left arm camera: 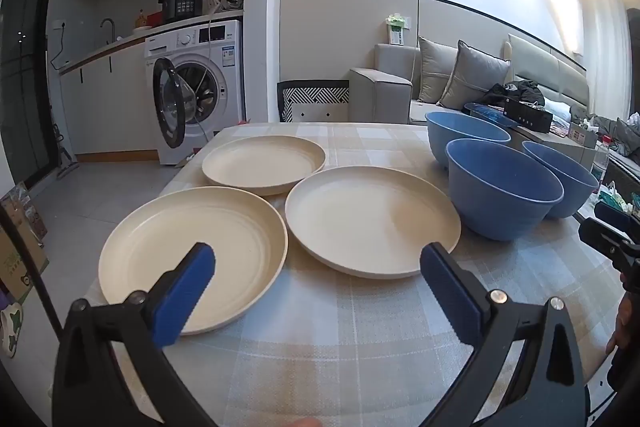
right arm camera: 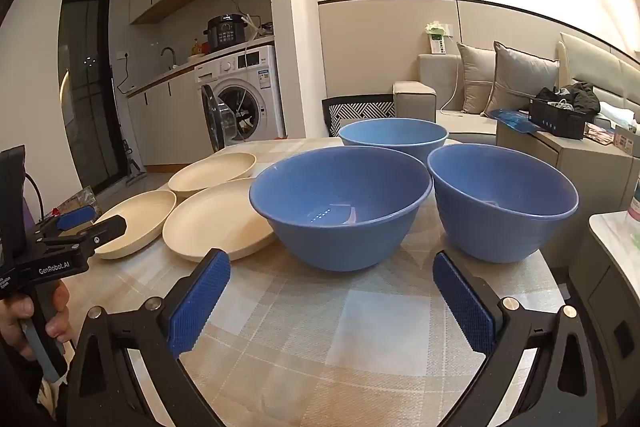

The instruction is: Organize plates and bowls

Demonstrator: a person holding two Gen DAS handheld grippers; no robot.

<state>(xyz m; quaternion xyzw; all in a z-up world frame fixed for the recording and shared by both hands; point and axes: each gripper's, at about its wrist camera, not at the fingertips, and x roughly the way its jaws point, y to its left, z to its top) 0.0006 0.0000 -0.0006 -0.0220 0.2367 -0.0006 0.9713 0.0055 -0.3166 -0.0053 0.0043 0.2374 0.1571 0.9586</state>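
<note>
Fingers of the left gripper (left arm camera: 316, 275) and right gripper (right arm camera: 332, 285) are spread, grasping nothing. Three cream plates (left arm camera: 372, 219) and three blue bowls (right arm camera: 340, 203) sit unstacked on the table (right arm camera: 320, 327); stacking looks unstarted, so next comes pinching a rim.

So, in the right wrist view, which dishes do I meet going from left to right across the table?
Nearest cream plate → far cream plate → middle cream plate → front blue bowl → right blue bowl. I leave out the back blue bowl, which overlaps both others.
</note>
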